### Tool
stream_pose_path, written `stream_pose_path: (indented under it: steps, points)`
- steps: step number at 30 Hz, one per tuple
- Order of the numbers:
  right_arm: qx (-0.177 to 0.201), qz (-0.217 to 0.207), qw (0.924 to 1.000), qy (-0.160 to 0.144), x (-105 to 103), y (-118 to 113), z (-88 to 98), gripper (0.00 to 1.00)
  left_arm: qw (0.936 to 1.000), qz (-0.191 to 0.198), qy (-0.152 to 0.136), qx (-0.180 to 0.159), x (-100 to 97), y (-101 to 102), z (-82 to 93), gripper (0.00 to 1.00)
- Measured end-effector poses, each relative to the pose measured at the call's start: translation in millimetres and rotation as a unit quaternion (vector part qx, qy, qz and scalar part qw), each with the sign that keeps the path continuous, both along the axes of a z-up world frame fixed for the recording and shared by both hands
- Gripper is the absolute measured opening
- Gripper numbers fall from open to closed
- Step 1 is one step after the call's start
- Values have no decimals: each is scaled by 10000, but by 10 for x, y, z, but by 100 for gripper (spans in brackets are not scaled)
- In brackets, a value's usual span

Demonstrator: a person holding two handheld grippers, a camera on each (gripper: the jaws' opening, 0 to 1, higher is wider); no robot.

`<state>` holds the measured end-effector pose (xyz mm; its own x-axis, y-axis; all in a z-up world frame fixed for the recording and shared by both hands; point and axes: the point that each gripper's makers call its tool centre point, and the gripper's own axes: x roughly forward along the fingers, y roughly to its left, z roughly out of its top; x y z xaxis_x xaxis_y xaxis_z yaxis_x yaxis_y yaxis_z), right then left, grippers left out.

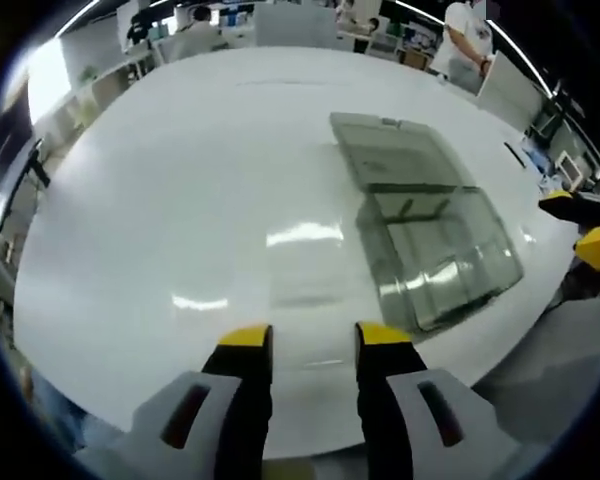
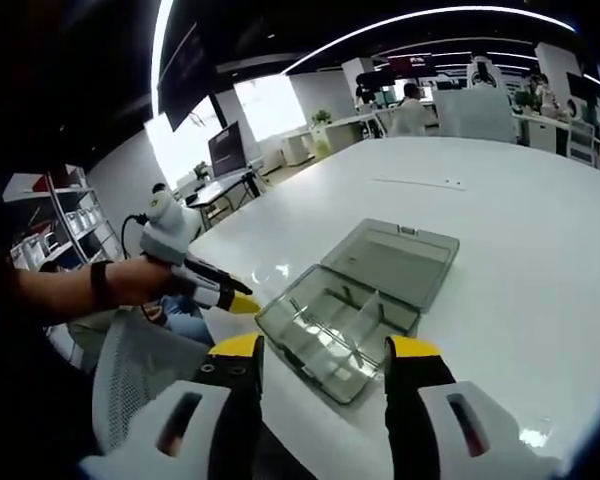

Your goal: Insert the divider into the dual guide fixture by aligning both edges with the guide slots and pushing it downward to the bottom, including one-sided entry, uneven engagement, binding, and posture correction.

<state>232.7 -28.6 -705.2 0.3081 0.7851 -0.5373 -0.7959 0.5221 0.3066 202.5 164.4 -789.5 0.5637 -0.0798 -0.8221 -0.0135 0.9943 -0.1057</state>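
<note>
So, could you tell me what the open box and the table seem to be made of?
Box: apparently clear, grey-tinted hard plastic; the tabletop shows through its walls and lid. Table: white and glossy, likely laminate, since it mirrors the ceiling lights.

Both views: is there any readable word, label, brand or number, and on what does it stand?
None can be read.
Clear compartment box with its open lid: no lettering visible.
White table: no marking visible.
Left gripper and right gripper: yellow tips, no lettering visible.
Background screens: too small and blurred.
</note>
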Motion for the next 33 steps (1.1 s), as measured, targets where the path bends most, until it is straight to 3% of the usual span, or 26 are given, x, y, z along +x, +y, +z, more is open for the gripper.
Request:
stream_pose_path:
  steps: [23,33]
  points:
    - [13,58,10000,-15,-49,34,31,44,9996,90,-220,-162,-55,-34,126,30]
    - [34,73,10000,-24,-65,40,54,43,9985,0,-476,-283,21,-62,316,30]
